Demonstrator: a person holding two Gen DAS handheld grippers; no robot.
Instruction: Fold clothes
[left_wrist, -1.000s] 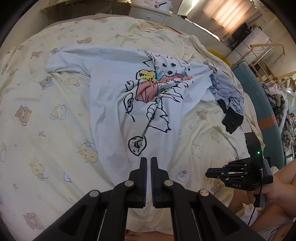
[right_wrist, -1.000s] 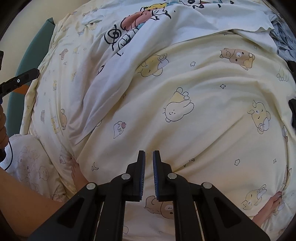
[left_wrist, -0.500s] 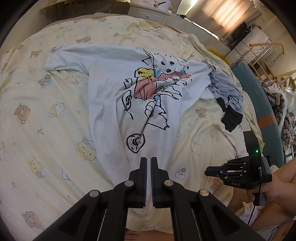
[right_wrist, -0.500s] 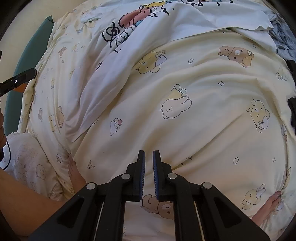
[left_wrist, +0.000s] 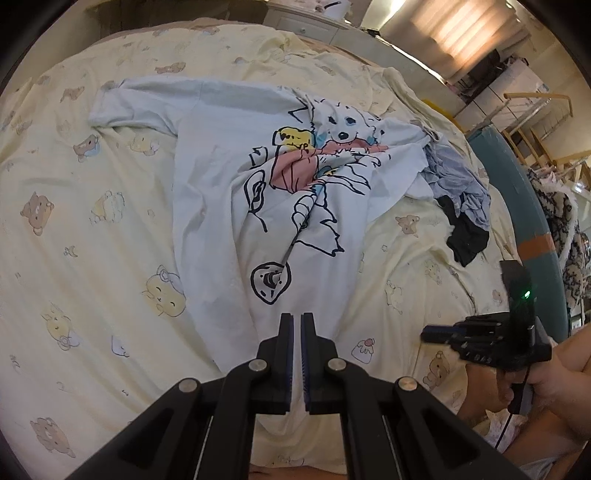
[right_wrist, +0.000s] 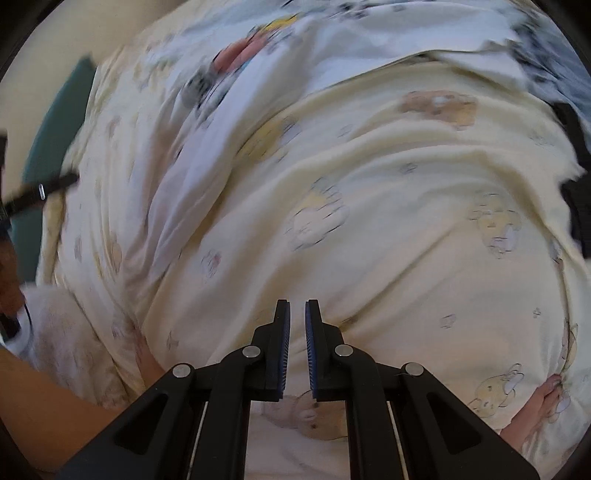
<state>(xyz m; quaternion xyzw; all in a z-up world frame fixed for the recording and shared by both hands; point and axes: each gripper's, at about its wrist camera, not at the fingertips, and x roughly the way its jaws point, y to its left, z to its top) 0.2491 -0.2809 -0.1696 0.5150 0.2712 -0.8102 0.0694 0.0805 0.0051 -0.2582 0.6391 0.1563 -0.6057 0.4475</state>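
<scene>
Two empty grippers over a white shirt on a bed

The shirt (left_wrist: 221, 206), white with a cartoon print, lies spread and rumpled on the yellow sheet (left_wrist: 74, 258); its hem end reaches toward the left gripper (left_wrist: 297, 321), whose fingers are pressed nearly together with nothing between them. Right of the shirt, touching its far sleeve, sits a grey and black pile (left_wrist: 461, 206). The right gripper (right_wrist: 297, 306) hangs over bare sheet beside the shirt's edge, its fingers a narrow slit apart and empty; that view is blurred.
</scene>
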